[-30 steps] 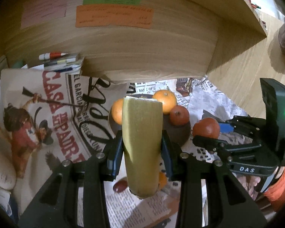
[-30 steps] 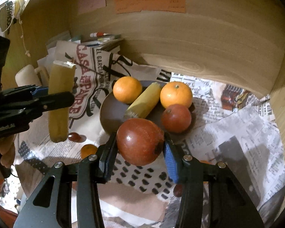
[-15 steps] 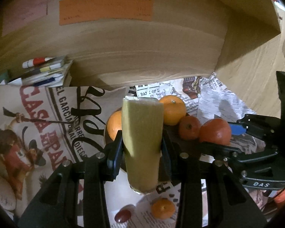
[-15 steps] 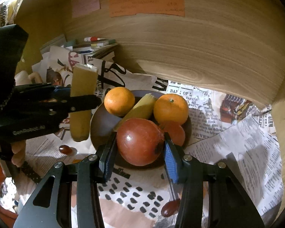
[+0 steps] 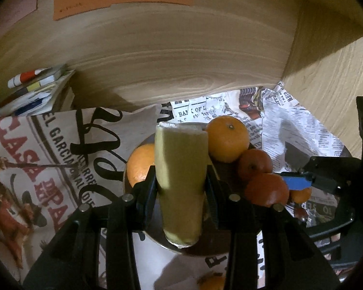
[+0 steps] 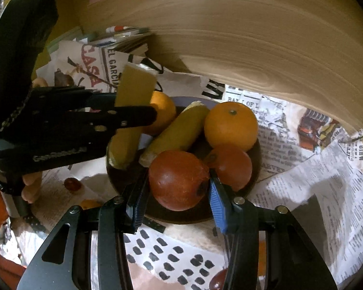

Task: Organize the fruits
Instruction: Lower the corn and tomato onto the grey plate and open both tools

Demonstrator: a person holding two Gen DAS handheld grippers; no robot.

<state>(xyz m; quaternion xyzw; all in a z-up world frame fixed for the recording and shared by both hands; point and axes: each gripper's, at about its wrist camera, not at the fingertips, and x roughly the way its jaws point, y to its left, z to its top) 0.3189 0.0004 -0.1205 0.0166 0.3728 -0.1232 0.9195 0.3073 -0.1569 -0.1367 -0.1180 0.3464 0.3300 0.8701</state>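
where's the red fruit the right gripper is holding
In the right wrist view the red fruit sits clamped in the right gripper, low over the near rim of the dark plate, just in front of a smaller red fruit.

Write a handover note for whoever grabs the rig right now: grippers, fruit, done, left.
Left gripper: shut on a yellow banana piece, held over the dark plate's left edge.
Right gripper: shut on a red fruit, over the plate's front.
Already on the plate: two oranges, another banana piece, a smaller red fruit.
Left: release both, then collect the grape and the small orange fruit loose on the newspaper.
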